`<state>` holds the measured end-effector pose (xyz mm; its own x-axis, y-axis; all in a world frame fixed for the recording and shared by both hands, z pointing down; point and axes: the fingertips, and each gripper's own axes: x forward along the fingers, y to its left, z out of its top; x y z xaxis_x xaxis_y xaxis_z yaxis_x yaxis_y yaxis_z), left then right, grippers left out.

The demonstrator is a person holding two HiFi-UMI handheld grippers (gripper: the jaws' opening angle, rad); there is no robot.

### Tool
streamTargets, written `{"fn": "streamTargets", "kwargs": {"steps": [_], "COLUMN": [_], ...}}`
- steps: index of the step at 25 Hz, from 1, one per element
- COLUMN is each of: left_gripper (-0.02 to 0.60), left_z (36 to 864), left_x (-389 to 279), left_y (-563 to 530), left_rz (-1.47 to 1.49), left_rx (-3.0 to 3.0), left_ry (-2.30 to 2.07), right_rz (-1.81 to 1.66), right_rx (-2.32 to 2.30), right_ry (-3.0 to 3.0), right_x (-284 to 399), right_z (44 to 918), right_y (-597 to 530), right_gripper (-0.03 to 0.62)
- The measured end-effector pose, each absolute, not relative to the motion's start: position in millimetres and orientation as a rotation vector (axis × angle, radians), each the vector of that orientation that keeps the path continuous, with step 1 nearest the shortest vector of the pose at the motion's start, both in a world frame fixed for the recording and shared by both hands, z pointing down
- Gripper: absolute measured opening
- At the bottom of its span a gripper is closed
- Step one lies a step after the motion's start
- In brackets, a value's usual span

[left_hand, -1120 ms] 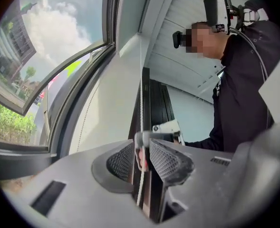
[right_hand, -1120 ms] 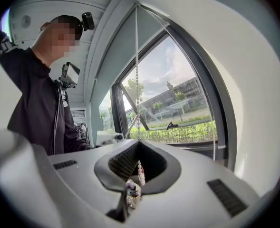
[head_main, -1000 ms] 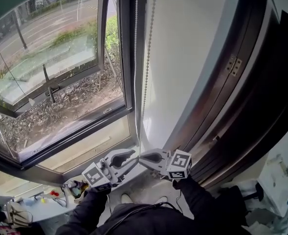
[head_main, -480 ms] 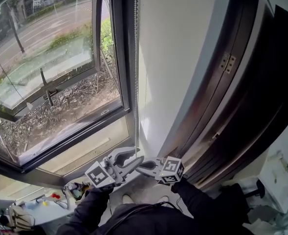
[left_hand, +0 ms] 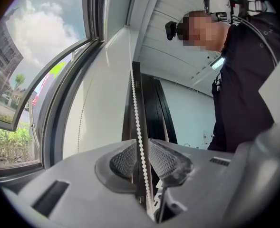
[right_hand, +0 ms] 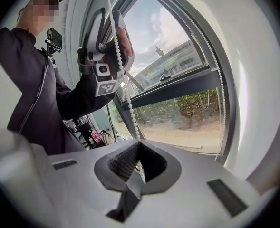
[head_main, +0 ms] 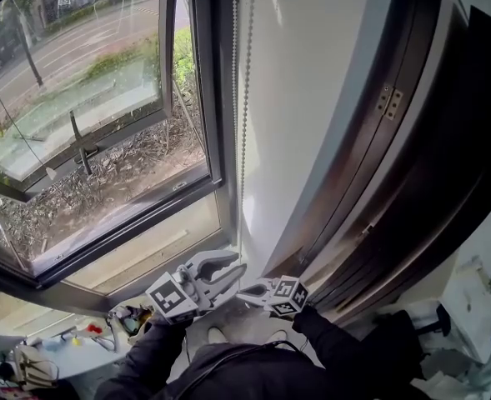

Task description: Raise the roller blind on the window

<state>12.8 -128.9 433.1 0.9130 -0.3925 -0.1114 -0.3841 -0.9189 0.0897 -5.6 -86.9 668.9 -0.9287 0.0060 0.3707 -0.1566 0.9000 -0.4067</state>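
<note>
Daylit open window [head_main: 95, 115], white wall [head_main: 312, 73], dark door frame [head_main: 428, 182], street [head_main: 62, 52] outside.

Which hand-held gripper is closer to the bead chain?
Right. The right hand-held gripper is clamped on the bead chain; the left hand-held gripper straddles it, its jaws have just been closing, not touching.

- The left tongs [head_main: 231, 275] are held low in front of the body and point roughly level. Their jaws have just been closing but stand slightly apart, and the bead chain [left_hand: 139, 127] runs between the pads unpinched.
- The right tongs [head_main: 247, 291] sit just beside the left pair and slightly lower, tilted downward, with the jaws clamped together on the same chain.
- The left arm [head_main: 145, 357] and right arm [head_main: 337, 340], both in dark sleeves, reach forward from the chest.
</note>
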Motion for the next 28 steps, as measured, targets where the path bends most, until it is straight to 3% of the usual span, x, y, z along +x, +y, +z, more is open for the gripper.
{"fn": "streamTargets", "kwargs": {"steps": [4,10,11,13,14,21,28], "left_gripper": [0.021,0.009,0.009,0.008,0.008,0.008,0.008], "left_z": [430.8,432.4,432.5,436.3,441.0,507.5,560.7], "left_x": [13.5,12.6,12.4,12.8,13.6,15.9,17.8], "left_y": [-126.8,-125.6,-125.3,-123.2,-122.0,-115.7,-108.2], "left_rz": [-0.189,-0.171,-0.18,-0.169,-0.148,-0.051,0.016], "left_rx": [3.013,2.998,2.996,2.998,2.999,2.919,2.912], "left_ry": [-0.587,-0.586,-0.576,-0.565,-0.565,-0.574,-0.562], "right_rz": [0.619,0.581,0.602,0.671,0.674,0.423,0.337], "right_rx": [0.087,0.021,0.014,-0.008,-0.011,0.092,0.111], "right_ry": [-2.698,-2.724,-2.732,-2.766,-2.802,-3.092,-3.182], "right_x": [-9.2,-9.1,-7.9,-5.2,-3.1,23.4,20.5], "right_z": [667.2,663.4,661.4,648.2,635.4,521.3,478.3], "right_y": [-80.8,-71.6,-72.8,-75.9,-79.1,-110.5,-111.0], "right_gripper": [0.006,0.008,0.067,0.259,0.281,0.298,0.289]}}
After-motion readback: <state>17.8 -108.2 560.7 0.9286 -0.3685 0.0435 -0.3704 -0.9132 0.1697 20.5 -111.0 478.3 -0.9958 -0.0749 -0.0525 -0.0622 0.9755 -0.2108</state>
